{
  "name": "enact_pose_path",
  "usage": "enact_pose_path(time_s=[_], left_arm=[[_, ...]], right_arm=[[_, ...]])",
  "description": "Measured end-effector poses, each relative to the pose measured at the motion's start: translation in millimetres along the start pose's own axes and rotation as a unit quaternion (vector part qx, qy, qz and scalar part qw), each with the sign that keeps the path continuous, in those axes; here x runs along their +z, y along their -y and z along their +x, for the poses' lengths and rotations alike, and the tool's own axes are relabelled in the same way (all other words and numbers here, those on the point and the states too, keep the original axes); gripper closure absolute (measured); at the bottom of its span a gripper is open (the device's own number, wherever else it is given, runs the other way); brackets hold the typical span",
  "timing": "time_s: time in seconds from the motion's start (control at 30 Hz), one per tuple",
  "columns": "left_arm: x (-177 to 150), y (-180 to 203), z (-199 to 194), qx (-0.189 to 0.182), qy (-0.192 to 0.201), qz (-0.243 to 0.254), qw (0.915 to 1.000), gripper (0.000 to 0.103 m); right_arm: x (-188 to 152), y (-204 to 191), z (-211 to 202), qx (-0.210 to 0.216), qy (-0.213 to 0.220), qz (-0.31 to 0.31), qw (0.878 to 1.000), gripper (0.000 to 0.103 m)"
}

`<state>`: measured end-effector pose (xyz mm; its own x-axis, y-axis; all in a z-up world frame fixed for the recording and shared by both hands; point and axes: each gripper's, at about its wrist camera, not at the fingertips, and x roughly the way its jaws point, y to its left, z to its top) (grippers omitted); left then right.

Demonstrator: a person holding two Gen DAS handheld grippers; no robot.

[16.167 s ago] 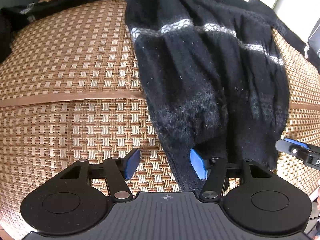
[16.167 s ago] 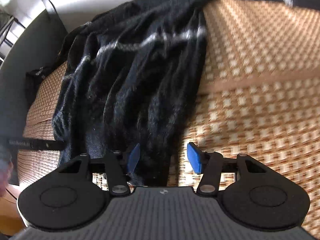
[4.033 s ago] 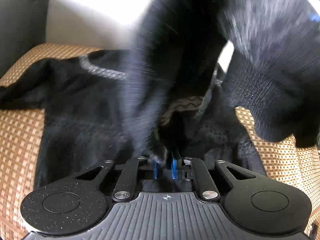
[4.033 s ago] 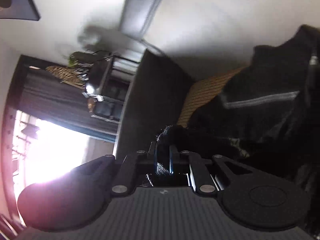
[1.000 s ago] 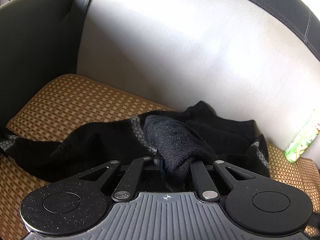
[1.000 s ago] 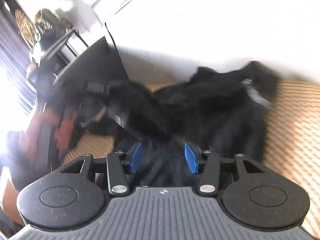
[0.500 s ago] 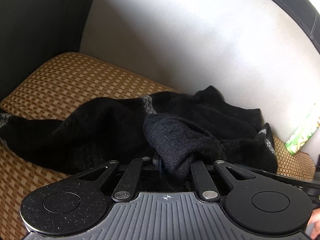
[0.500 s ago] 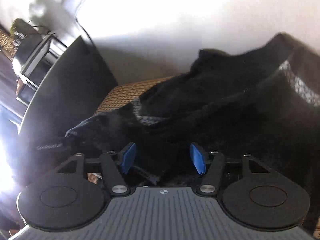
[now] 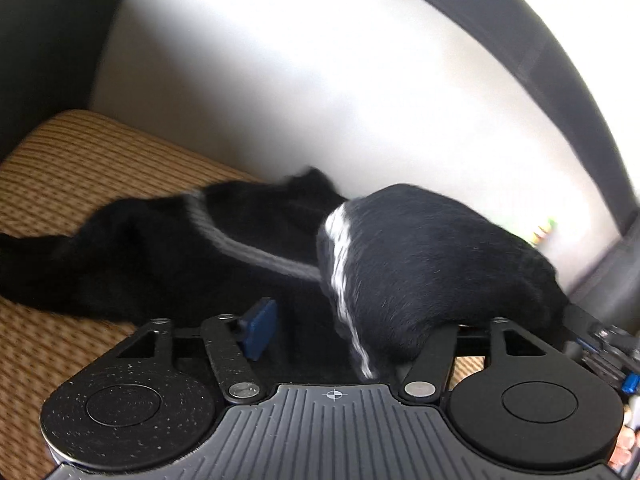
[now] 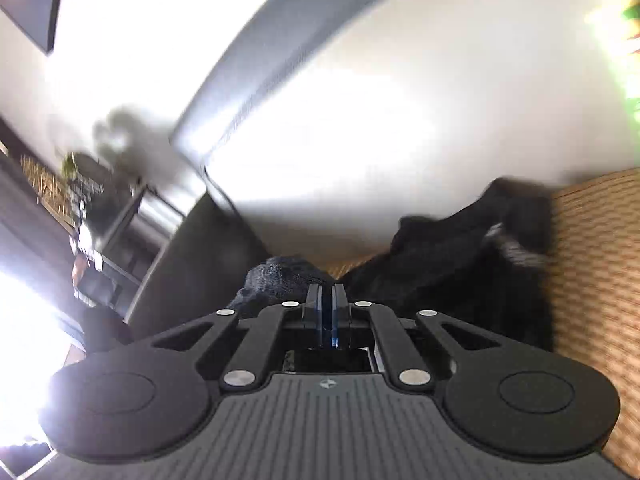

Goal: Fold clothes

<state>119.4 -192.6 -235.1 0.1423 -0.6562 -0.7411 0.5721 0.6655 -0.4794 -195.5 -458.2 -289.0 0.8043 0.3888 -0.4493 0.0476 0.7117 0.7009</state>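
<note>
Two grips differ: left hand-held gripper [image 9: 332, 326] gapes empty, just opened; right hand-held gripper [image 10: 327, 308], just closed, pinches sweater [image 10: 288, 276]; lift slowly, keeping the fold aligned

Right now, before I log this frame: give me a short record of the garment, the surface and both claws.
garment: black sweater with pale stripes, bunched, one fold lifted
surface: woven mat, against a pale sofa back
left claw: open, jaws just opened; sweater lies between the pads, not pinched; the fold drapes over one finger
right claw: shut, jaws just closed; sweater bunch at its tips, apparently pinched
fold status: not finished
</note>
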Motion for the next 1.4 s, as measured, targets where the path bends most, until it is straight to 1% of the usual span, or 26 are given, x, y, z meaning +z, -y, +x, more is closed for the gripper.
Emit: enact_pose_path(time_s=[0.1, 0.17, 0.23, 0.27, 0.3, 0.33, 0.43, 0.47, 0.6, 0.63, 0.73, 0.8, 0.93, 1.0, 1.07, 1.13, 1.23, 1.3, 1.4], left_arm=[[-19.4, 11.1, 1.5, 0.001, -0.033, 0.016, 0.9993, 0.026], [-32.8, 12.3, 6.7, -0.003, -0.072, 0.026, 0.9971, 0.025], [-44.7, 11.7, 13.9, -0.012, -0.119, 0.035, 0.9922, 0.025], [-48.9, 10.5, 17.4, -0.02, -0.137, 0.028, 0.99, 0.025], [-53.5, 6.5, 19.6, -0.032, -0.15, 0.005, 0.9882, 0.025], [-58.4, 1.1, 22.5, -0.047, -0.157, -0.032, 0.9859, 0.025], [-70.7, -9.6, 40.0, -0.073, -0.165, -0.127, 0.9754, 0.025], [-74.2, -11.2, 45.7, -0.072, -0.163, -0.145, 0.9732, 0.025], [-81.5, -10.1, 66.0, -0.039, -0.141, -0.19, 0.9709, 0.025], [-80.5, -10.1, 68.6, -0.036, -0.135, -0.2, 0.9698, 0.025], [-77.1, -9.1, 74.6, -0.039, -0.126, -0.224, 0.9657, 0.025], [-75.6, -2.2, 79.6, -0.042, -0.13, -0.213, 0.9675, 0.025], [-71.1, 11.8, 89.6, -0.031, -0.138, -0.187, 0.9722, 0.026], [-72.0, 14.3, 93.9, -0.031, -0.138, -0.187, 0.9721, 0.036], [-72.3, 18.1, 97.8, -0.031, -0.14, -0.178, 0.9734, 0.079], [-71.5, 27.1, 96.4, -0.017, -0.138, -0.135, 0.981, 0.082], [-70.2, 39.5, 92.4, 0.005, -0.13, -0.07, 0.989, 0.092], [-70.2, 39.9, 91.9, 0.011, -0.124, -0.055, 0.9906, 0.093], [-72.0, 42.5, 95.3, 0.021, -0.124, -0.021, 0.9919, 0.093]], right_arm=[[-19.0, -6.3, -56.6, -0.039, 0.03, 0.024, 0.999, 0.098], [-40.1, 1.4, -89.0, -0.063, 0.055, 0.079, 0.993, 0.098], [-62.8, 10.5, -113.1, -0.076, 0.07, 0.134, 0.986, 0.098], [-72.1, 11.0, -118.5, -0.081, 0.07, 0.145, 0.984, 0.098], [-81.3, 11.5, -124.0, -0.086, 0.07, 0.157, 0.981, 0.098], [-89.8, 11.4, -128.7, -0.089, 0.071, 0.167, 0.979, 0.098], [-103.0, 2.8, -134.4, -0.084, 0.077, 0.174, 0.978, 0.098], [-104.0, 1.0, -137.4, -0.082, 0.08, 0.179, 0.977, 0.098], [-104.8, -5.5, -147.6, -0.078, 0.089, 0.183, 0.976, 0.098], [-105.2, -7.5, -152.4, -0.077, 0.091, 0.182, 0.976, 0.098], [-106.5, -13.2, -162.8, -0.069, 0.098, 0.186, 0.975, 0.098], [-109.3, -17.7, -169.5, -0.064, 0.097, 0.189, 0.975, 0.098], [-118.9, -27.9, -179.3, -0.06, 0.085, 0.197, 0.975, 0.098], [-124.5, -32.5, -186.6, -0.061, 0.084, 0.202, 0.974, 0.098], [-131.9, -34.6, -194.1, -0.068, 0.08, 0.211, 0.972, 0.098], [-143.1, -33.3, -198.6, -0.08, 0.065, 0.22, 0.97, 0.098], [-167.2, -24.2, -195.2, -0.108, 0.017, 0.223, 0.969, 0.098], [-186.5, -13.8, -187.5, -0.13, -0.021, 0.226, 0.965, 0.098], [-211.6, 3.0, -172.0, -0.152, -0.065, 0.236, 0.958, 0.098]])
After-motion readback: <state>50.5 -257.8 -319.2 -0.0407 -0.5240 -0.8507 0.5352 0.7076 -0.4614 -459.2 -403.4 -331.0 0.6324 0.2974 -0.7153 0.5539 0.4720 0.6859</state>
